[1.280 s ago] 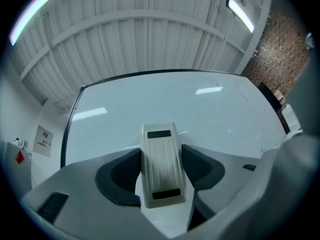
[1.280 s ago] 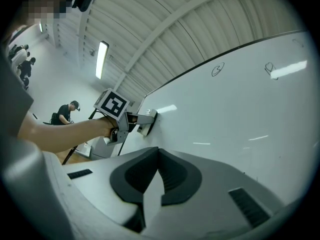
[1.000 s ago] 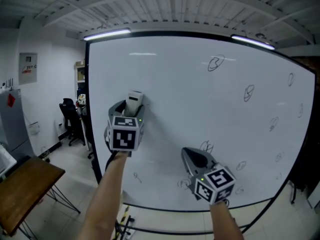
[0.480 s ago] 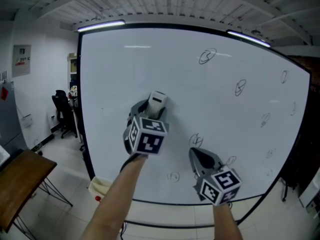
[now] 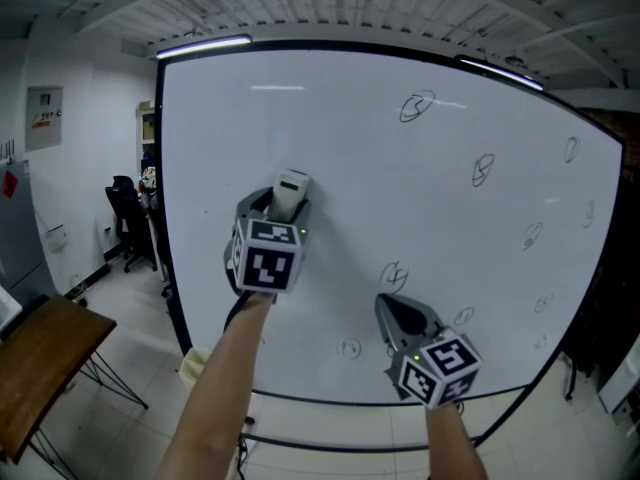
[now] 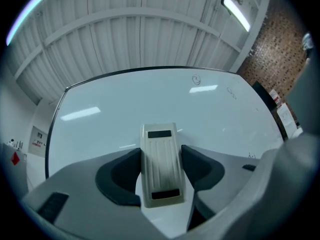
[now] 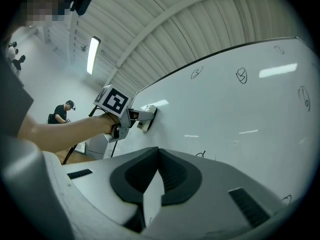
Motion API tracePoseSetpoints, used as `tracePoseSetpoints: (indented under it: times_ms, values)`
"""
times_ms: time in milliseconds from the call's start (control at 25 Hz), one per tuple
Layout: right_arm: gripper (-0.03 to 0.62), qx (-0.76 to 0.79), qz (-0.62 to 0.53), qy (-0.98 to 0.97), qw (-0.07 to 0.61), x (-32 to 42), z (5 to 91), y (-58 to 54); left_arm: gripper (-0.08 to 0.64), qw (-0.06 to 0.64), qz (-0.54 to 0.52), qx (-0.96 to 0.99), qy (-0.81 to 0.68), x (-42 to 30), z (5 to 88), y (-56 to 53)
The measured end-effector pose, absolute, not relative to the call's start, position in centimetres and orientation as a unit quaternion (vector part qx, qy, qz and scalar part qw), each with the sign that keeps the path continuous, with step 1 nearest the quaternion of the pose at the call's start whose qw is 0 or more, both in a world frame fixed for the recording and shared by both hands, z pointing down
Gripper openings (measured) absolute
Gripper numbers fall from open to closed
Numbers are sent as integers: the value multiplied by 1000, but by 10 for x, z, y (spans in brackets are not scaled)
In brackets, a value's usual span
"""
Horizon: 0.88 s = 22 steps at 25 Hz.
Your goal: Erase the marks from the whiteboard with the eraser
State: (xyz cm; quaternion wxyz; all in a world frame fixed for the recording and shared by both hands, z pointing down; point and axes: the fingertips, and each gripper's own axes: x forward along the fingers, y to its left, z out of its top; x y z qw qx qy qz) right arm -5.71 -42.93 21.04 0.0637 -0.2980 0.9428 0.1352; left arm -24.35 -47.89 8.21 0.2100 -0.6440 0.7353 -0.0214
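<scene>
A large whiteboard (image 5: 380, 148) fills the head view, with several small marker scribbles on its right and lower part, such as one mark (image 5: 394, 273) near the middle. My left gripper (image 5: 283, 204) is shut on a cream eraser (image 5: 290, 190), which is pressed flat against the board left of centre. The left gripper view shows the eraser (image 6: 160, 164) clamped between the dark pads (image 6: 120, 179). My right gripper (image 5: 400, 315) hangs low near the board's bottom, shut with nothing between its jaws. From the right gripper view, the eraser (image 7: 146, 118) rests on the board beside my left gripper (image 7: 142, 117).
A wooden table (image 5: 45, 358) stands at lower left. Black office chairs (image 5: 125, 218) sit beyond the board's left edge. A person (image 7: 61, 113) stands far off in the right gripper view. The whiteboard frame's black bottom rail (image 5: 330, 400) runs below my grippers.
My left gripper with the eraser swung right and down half a second ago, then came back left and up. The right gripper barely moved.
</scene>
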Motion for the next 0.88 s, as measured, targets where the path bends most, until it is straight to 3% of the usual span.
tracePoseSetpoints:
  times_ms: [240, 880]
  values:
    - [-9, -292, 136, 945, 64, -73, 210, -425, 255, 186, -4, -626, 757, -304, 80, -464]
    - [-9, -276, 133, 948, 85, -81, 199, -412, 255, 196, 12, -681, 705, -261, 111, -426]
